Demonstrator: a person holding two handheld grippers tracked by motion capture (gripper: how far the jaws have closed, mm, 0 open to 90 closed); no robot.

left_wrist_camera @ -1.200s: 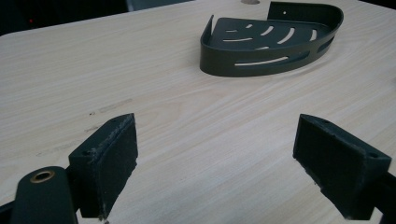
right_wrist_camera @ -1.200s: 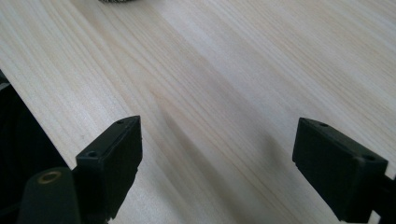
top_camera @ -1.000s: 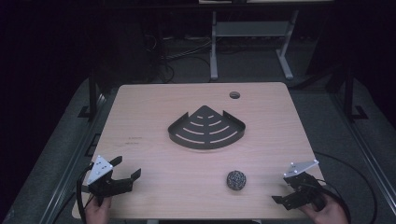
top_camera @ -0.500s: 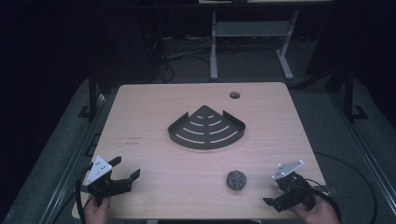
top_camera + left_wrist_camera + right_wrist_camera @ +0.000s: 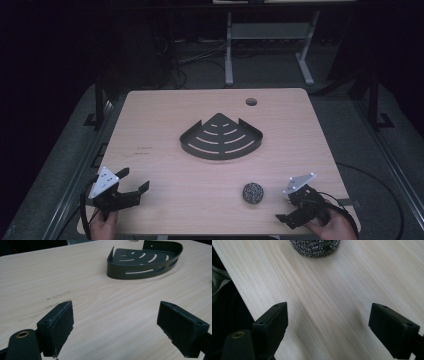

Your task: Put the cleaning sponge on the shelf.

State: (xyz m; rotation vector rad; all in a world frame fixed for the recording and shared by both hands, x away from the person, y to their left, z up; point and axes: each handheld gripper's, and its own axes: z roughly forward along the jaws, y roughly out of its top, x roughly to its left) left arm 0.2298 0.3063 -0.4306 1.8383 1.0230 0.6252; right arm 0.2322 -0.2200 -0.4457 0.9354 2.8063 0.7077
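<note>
1. scourer (image 5: pixel 253 192): round steel-wool ball, on the table (image 5: pixel 165 125) near its near edge, right of centre. no long axis; any grip line across it will likely serve.
2. right gripper (image 5: pixel 292 215): jaws apart, empty. the scourer lies just left of it and slightly farther; in the right gripper view (image 5: pixel 315 246) it sits straight ahead of the jaws.
3. left gripper (image 5: pixel 134 186): jaws apart, empty, well apart from the scourer.
4. right gripper is nearer; likely it takes the pick.
5. basket (image 5: pixel 221 137): mid-table, empty, farther than the scourer.
</note>
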